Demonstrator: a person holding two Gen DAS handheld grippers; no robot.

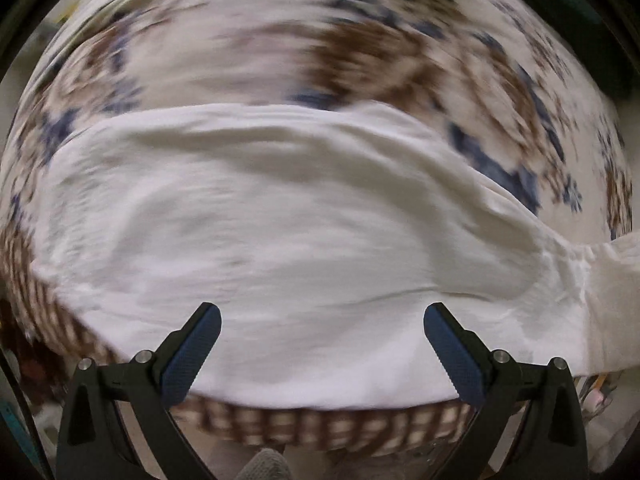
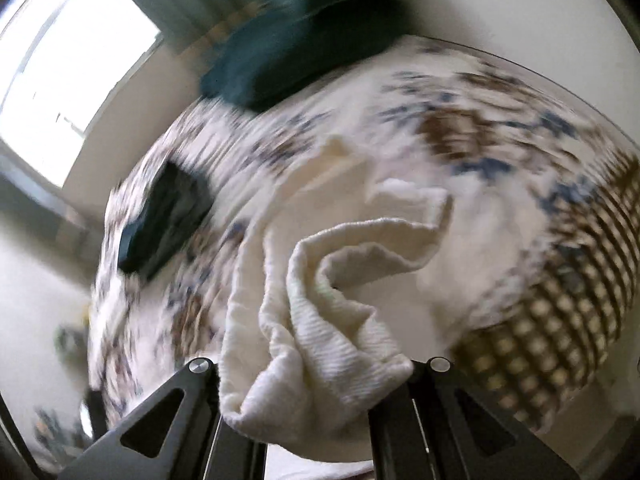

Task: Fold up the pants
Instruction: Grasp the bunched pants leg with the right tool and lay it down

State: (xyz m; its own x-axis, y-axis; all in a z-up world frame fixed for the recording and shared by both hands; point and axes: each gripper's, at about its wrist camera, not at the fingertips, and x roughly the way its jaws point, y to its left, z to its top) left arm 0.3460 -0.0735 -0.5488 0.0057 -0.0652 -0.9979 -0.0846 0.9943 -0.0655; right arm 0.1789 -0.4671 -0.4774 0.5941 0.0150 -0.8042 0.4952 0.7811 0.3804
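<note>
The white pants (image 1: pixel 280 208) lie spread on a floral bedspread (image 1: pixel 360 52), the left gripper (image 1: pixel 322 316) above them with jaws released, while the right gripper (image 2: pixel 316 364) has its jaws clenched on a bunched fold of them.

Bed covered with a white spread (image 2: pixel 460 92) printed in brown and blue florals, with a brown checked border (image 2: pixel 560 304). Dark green pillow (image 2: pixel 304 44) at its far end. Bright daylit window (image 2: pixel 76 60) at left beside plain cream wall (image 2: pixel 500 4). Both views blurred.
</note>
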